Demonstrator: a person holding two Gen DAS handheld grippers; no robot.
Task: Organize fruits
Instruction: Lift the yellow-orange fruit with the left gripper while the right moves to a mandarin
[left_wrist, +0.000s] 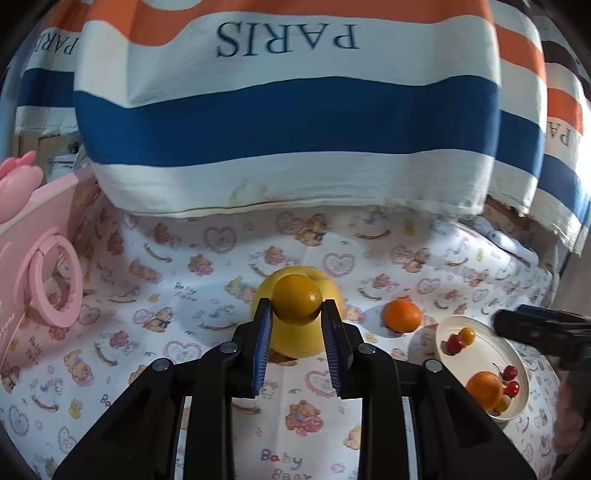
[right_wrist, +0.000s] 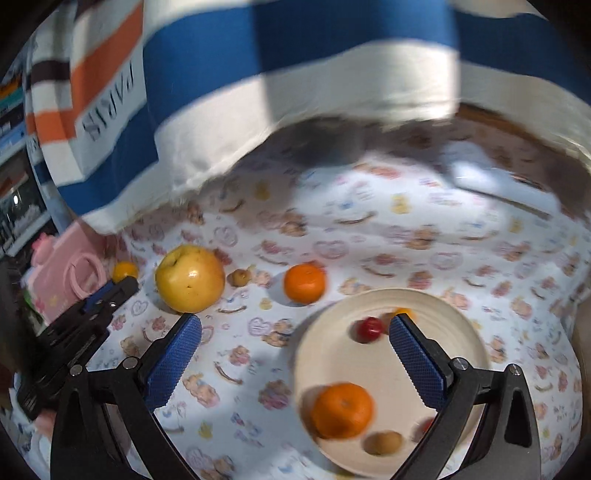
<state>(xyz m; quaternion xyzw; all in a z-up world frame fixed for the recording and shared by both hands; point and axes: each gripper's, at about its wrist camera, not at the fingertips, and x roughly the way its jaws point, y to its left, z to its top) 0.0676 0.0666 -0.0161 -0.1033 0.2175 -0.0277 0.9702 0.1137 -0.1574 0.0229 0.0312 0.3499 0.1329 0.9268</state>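
**Fruit sorting on a printed cloth: both grippers above the work surface**

The left gripper, black with blue ribbed pads, was closed on a small round yellow-orange fruit, pinched at its two sides and held clear of the white cloth printed with bears and hearts. Directly behind that fruit, and partly hidden by it, stood a large yellow apple on the cloth. A loose orange mandarin lay to the apple's right, apart from it, and a small brownish fruit lay between the two. The shallow cream plate sat at the right, holding a second orange mandarin, a red cherry and further small fruits, some blurred. The right gripper hung with jaws spread wide and nothing between them, one finger over the plate, the other over bare cloth. A pink toy box with a ring handle stood at the left edge. A striped orange, white and blue fabric lettered "PARIS" closed off the background.
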